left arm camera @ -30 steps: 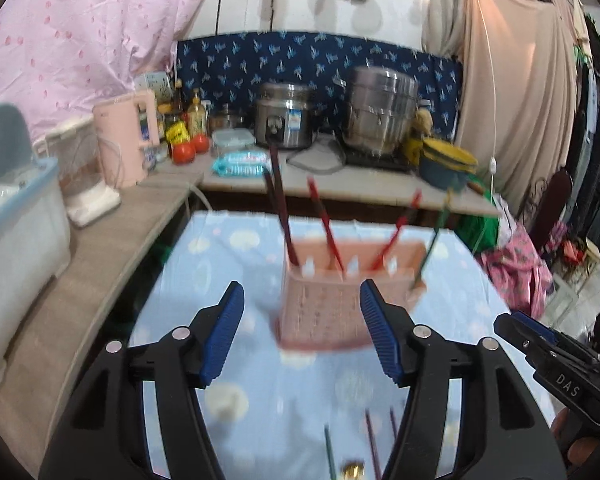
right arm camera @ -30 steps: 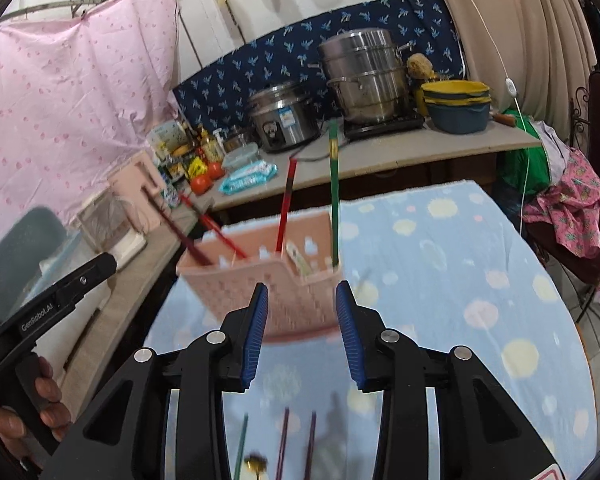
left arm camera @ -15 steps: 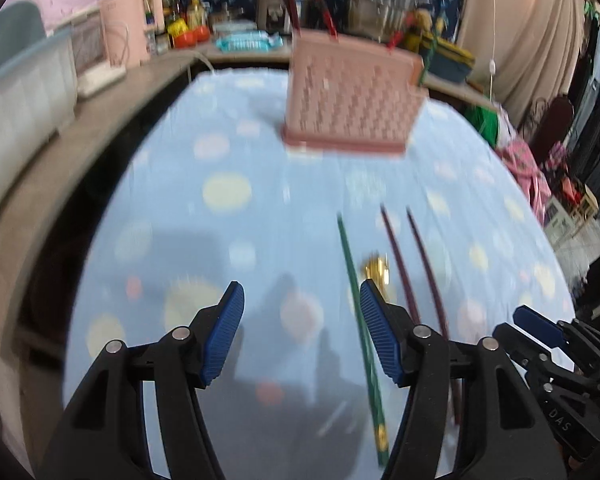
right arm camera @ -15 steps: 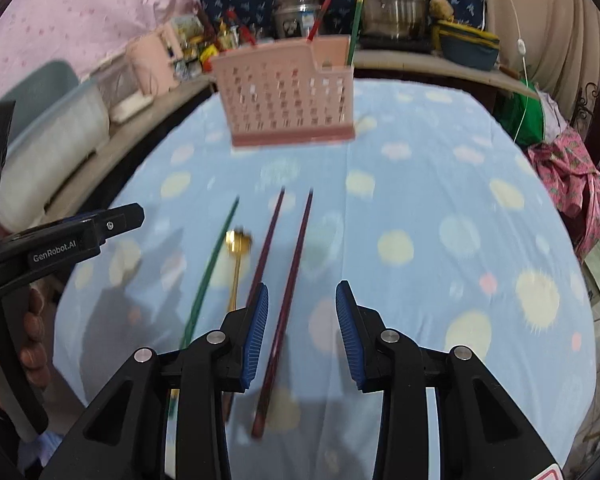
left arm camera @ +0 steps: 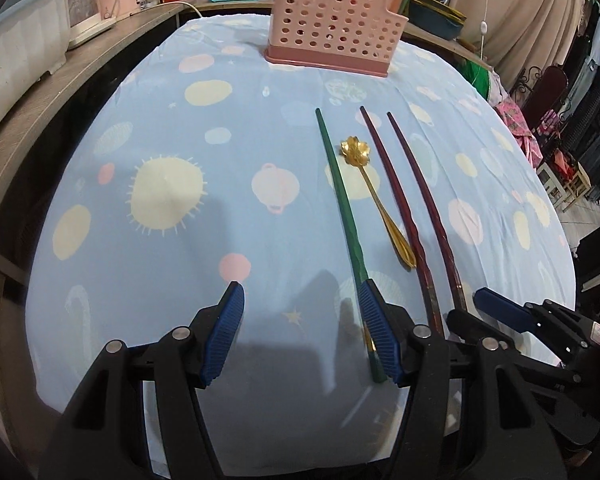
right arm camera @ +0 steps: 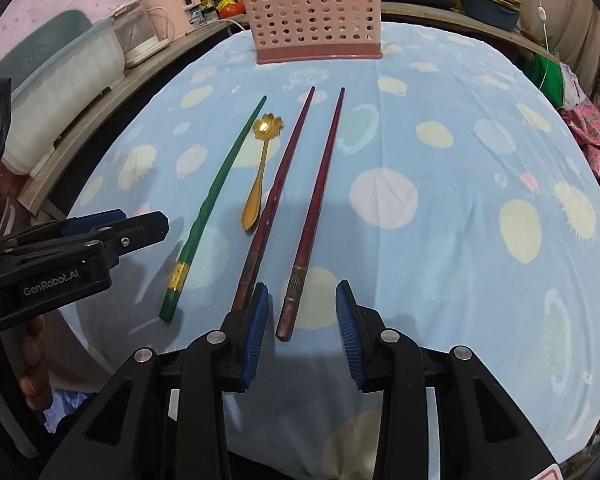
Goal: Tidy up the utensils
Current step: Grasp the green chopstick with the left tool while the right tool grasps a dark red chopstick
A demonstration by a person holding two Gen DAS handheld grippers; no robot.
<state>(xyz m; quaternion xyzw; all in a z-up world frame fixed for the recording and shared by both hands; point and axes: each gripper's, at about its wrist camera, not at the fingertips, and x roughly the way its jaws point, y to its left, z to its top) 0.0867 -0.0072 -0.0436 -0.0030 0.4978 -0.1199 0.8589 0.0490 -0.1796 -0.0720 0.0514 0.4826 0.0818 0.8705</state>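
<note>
On the bench [left arm camera: 160,128], draped in a pale blue cloth with cream and pink spots, four utensils lie side by side in front of you: a long green chopstick [left arm camera: 342,208], a small gold spoon with a flower-shaped bowl [left arm camera: 374,196], and two dark red chopsticks [right arm camera: 322,196], all running lengthwise toward a pink perforated plastic utensil basket [left arm camera: 332,28] that stands upright at the far edge. Your left tool [left arm camera: 302,334] hangs low over the near end of the cloth with its blue pads apart and nothing between them; the green chopstick's near end passes just beside its right pad. Your right tool [right arm camera: 302,328] also has its pads apart, gripping nothing, and the butt end of the right-hand red chopstick lies in line with the gap between them, while the other red chopstick runs under its left pad.
</note>
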